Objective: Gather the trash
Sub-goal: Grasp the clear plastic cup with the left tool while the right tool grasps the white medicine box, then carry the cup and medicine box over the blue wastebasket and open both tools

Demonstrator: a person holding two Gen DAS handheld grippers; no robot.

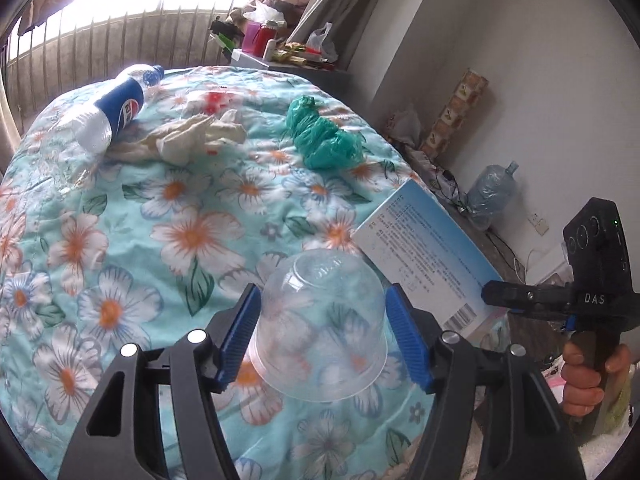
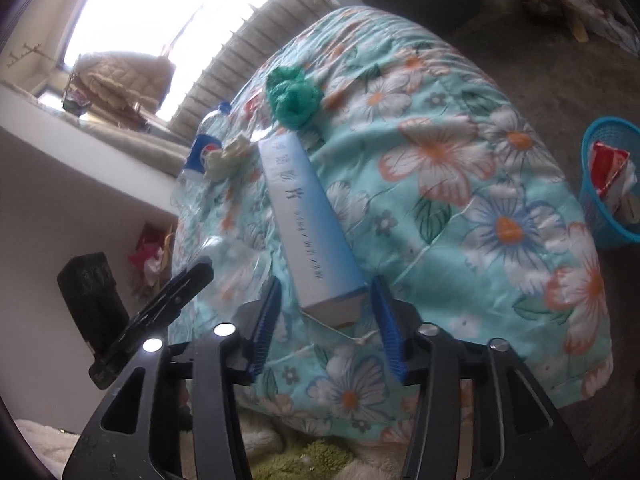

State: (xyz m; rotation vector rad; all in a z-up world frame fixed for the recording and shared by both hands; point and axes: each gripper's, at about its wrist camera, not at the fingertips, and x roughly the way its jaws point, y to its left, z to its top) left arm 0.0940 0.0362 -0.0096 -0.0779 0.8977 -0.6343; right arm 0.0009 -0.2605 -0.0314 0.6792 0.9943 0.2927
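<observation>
On the floral bedspread lie a clear plastic cup upside down, a blue-white carton box, a crumpled green plastic bag, crumpled white tissue and a Pepsi bottle. My left gripper is open, its blue pads on either side of the cup with small gaps. My right gripper is open around the near end of the box, not touching it. The green bag, tissue and bottle lie beyond.
A blue basket holding red-white trash stands on the floor right of the bed. A cluttered side table and a window lie beyond the bed. A water jug stands by the wall. The left gripper's body shows left of the box.
</observation>
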